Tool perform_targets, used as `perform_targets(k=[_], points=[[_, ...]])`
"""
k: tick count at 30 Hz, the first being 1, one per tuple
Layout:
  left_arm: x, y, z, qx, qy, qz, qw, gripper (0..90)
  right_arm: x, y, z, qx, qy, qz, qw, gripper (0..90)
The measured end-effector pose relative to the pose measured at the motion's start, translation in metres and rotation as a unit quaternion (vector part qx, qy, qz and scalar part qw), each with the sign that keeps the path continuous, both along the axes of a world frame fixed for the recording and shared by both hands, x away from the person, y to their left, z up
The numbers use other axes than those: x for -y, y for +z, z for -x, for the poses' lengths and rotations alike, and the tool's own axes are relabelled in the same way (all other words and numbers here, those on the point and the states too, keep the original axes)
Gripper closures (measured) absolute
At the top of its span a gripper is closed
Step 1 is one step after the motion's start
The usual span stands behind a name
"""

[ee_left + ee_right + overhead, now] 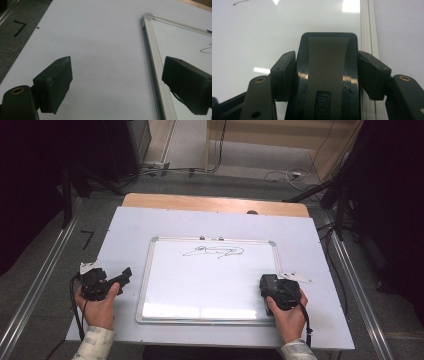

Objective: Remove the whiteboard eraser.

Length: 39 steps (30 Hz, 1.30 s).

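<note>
As the right gripper [327, 75] clamps the rigid, light whiteboard eraser [327, 75] across its sides, we keep the grip there; the left gripper [115, 85] stands wide.

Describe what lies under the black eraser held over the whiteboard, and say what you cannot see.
Under the eraser, gripped between the right gripper's fingers, lies the whiteboard, near its right frame edge. Whether its underside touches the board is hidden, as is any ink beneath.

Raised letters reading "deli", partly cut off, stand on the grey band of a black whiteboard eraser [327, 75] clamped in the right tool [327, 77]. Ahead of it, the whiteboard [210, 290] carries an unreadable pen scribble [216, 251].
</note>
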State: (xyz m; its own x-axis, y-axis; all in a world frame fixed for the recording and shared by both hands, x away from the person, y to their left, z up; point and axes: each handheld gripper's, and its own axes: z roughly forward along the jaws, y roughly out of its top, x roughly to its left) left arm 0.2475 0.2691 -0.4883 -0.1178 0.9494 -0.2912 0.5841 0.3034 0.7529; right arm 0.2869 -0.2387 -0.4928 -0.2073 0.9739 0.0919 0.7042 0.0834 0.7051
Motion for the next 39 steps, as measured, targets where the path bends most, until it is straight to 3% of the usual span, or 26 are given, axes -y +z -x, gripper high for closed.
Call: perform_targets(k=[18, 25, 35, 39], points=[[-0.0019, 0.0005, 0.0000, 0.003, 0.003, 0.005, 1.0000, 10.5, 0.0013, 0.0019, 0.0006, 0.007, 0.011, 0.003, 0.9999, 34.4], [-0.0013, 0.0002, 0.0001, 0.002, 0.002, 0.003, 1.0000, 10.5, -0.0018, 0.0016, 0.0015, 0.012, 0.016, 0.022, 0.9996, 34.5], [-0.0010, -0.0005, -0.0004, -0.002, 0.002, 0.002, 1.0000, 10.5, -0.0059, 0.0024, 0.0026, 0.008, 0.005, 0.035, 0.9993, 35.4], [-0.0004, -0.0008, -0.0011, -0.003, 0.000, 0.002, 1.0000, 10.5, -0.0075, 0.0027, 0.0023, -0.002, -0.006, 0.029, 0.9995, 35.5]])
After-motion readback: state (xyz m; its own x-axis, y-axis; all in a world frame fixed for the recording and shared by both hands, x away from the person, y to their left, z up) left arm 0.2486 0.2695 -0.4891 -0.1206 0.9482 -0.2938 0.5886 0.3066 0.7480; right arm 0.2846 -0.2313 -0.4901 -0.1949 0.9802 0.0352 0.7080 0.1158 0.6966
